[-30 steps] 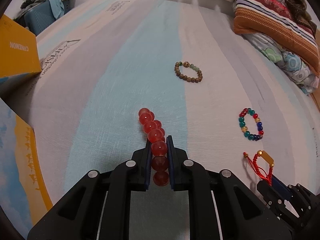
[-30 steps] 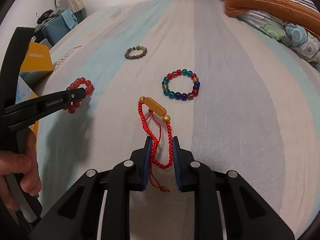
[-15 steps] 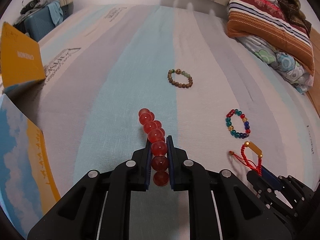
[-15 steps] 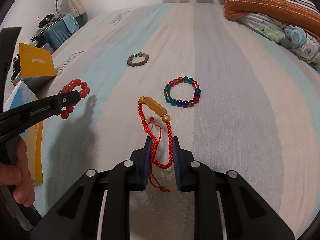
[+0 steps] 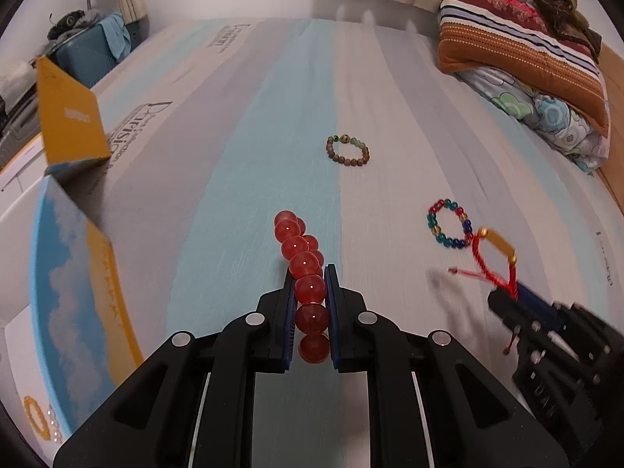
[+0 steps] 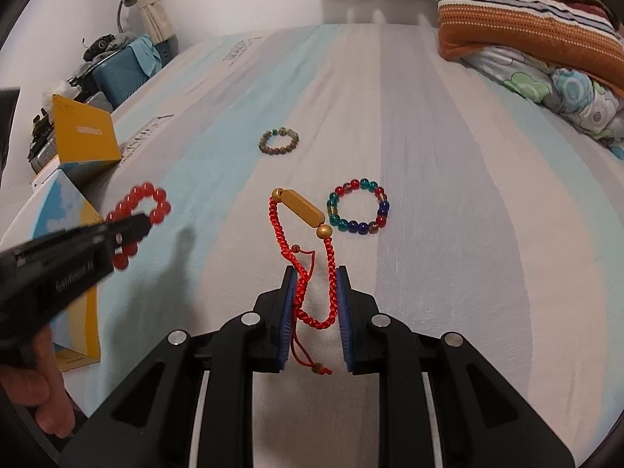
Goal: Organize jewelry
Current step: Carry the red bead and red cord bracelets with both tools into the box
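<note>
Left wrist view
Left gripper (image 5: 310, 292): squeezed tight on the red bead bracelet (image 5: 302, 263), held up over the bed (image 5: 253, 163).
Right gripper (image 5: 514, 300): low on the right, blurry, with the red cord bracelet (image 5: 493, 257) poking out of its tip.
Brown bead bracelet (image 5: 348, 151): flat on the bed, farther away.
Colorful bead bracelet (image 5: 449, 224): flat on the bed, just beside the red cord bracelet.
Box (image 5: 72, 284): open, yellow and blue, at the left edge of the bed.

Right wrist view
Right gripper (image 6: 315, 292): closed on the red cord bracelet (image 6: 302, 241); its gold bar sticks out in front.
Left gripper (image 6: 134, 228): on the left, gripping the red bead bracelet (image 6: 142, 210) near the box (image 6: 78, 210).
Colorful bead bracelet (image 6: 358, 206): on the bed (image 6: 448, 195), near the gold bar.
Brown bead bracelet (image 6: 279, 141): farther back.
Pillows (image 6: 526, 19): piled at the far right.
</note>
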Tool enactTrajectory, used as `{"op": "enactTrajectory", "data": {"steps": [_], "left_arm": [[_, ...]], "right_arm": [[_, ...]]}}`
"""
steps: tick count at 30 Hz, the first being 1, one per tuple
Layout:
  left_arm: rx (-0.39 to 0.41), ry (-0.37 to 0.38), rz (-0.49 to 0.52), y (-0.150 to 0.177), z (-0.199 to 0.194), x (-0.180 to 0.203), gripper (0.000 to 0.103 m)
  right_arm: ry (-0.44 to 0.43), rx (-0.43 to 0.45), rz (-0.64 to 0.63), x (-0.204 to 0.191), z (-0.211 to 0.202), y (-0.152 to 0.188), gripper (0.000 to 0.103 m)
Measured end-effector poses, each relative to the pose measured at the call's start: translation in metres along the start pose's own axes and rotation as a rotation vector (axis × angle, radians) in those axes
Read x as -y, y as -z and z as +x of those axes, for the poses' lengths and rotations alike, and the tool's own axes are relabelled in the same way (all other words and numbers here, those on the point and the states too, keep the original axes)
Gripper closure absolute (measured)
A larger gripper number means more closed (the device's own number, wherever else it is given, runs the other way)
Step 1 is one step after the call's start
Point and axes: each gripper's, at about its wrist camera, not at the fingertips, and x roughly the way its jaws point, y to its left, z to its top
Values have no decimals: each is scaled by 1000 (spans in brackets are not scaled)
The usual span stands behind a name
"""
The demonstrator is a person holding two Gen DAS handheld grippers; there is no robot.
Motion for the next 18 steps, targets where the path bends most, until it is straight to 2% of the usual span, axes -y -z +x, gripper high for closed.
{"op": "enactTrajectory", "data": {"steps": [9,18], "left_arm": [[23,-4,-3,20,-46,-10,90],[72,-7,-24,20,-94,-30,90]], "right_arm": [[12,11,12,-9,-39,-1,84],[18,35,-9,-33,-79,-10,84]]}}
